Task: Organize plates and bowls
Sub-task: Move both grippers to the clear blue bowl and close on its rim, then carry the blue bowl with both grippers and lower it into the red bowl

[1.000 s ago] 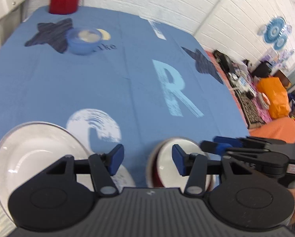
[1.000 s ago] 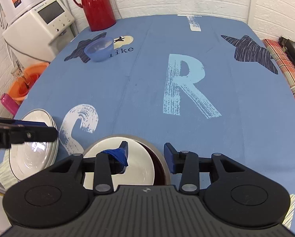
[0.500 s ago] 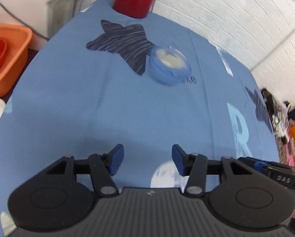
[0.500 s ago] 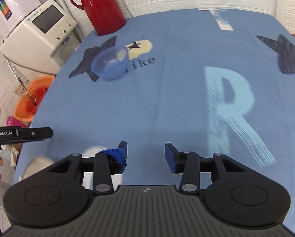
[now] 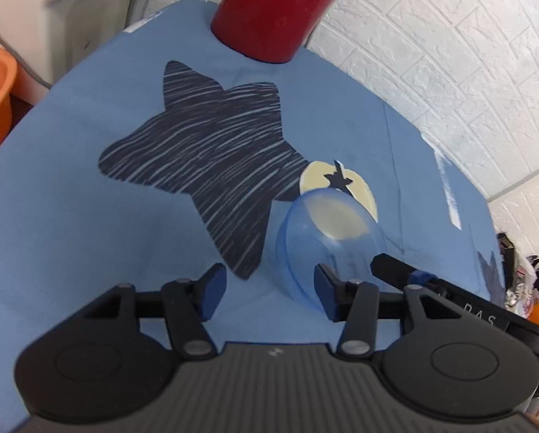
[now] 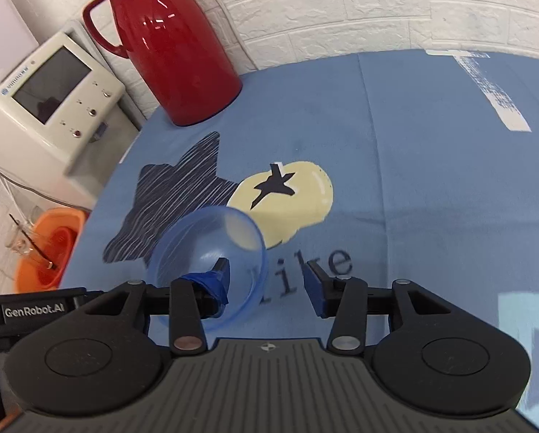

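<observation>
Bowl [image 6: 206, 263], translucent blue, tilted on the blue tablecloth [image 6: 413, 180] at the tip of the dark star print, red jug [image 6: 168, 47] well behind; right gripper [image 6: 266, 281] spread wide, left finger inside the rim, right finger outside; left gripper [image 5: 267, 288] spread, empty, just beside. Step judged: pickup of bowl; next, pinch the rim wall; open cloth lies to the right, table edge nearer on the left.

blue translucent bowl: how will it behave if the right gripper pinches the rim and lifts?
The blue bowl looks like thin see-through plastic, so probably light and not fragile. Its wall is smooth and glossy, so a rim pinch may slip. The right gripper is open with one finger over the bowl; a one-sided lift likely tilts it.
</observation>
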A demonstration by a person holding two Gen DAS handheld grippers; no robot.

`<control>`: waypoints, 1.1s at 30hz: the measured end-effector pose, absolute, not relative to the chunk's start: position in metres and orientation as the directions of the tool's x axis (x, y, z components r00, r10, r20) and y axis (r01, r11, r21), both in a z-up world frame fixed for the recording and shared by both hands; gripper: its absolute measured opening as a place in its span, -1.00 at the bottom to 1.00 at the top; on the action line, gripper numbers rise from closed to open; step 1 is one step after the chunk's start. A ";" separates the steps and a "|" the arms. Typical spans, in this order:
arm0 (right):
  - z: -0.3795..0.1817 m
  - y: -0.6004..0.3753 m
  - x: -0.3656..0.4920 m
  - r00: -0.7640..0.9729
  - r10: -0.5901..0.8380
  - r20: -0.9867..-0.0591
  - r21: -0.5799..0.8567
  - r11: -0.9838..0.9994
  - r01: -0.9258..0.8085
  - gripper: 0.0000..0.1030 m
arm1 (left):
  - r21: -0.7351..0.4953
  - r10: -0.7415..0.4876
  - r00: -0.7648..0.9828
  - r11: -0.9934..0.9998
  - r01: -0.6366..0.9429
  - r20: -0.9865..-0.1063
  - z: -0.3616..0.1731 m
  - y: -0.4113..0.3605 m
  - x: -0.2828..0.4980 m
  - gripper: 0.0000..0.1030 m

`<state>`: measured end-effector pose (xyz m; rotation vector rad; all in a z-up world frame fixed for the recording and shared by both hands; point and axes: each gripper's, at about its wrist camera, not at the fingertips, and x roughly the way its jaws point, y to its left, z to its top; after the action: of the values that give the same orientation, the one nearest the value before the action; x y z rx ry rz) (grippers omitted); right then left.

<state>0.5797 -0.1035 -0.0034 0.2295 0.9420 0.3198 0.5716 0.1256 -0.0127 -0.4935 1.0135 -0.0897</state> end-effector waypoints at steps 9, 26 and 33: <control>-0.021 -0.081 0.603 0.512 0.306 -0.803 0.208 0.948 -0.239 -0.31 | -0.365 -0.231 0.560 0.921 -0.139 -0.796 -0.024 0.118 0.589 -0.01; 0.004 -0.071 0.563 0.505 0.390 -0.770 0.254 0.913 -0.319 -0.71 | -0.373 -0.269 0.540 0.923 -0.091 -0.798 -0.001 0.116 0.558 -1.00; 0.027 -0.094 0.508 0.468 0.373 -0.801 0.288 0.926 -0.244 -0.61 | -0.413 -0.346 0.483 0.910 -0.036 -0.804 0.024 0.097 0.501 -1.00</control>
<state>0.5084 -0.0945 0.0270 0.1404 1.0158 0.3792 0.5015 0.0971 0.0238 -0.4038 1.0568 -0.1952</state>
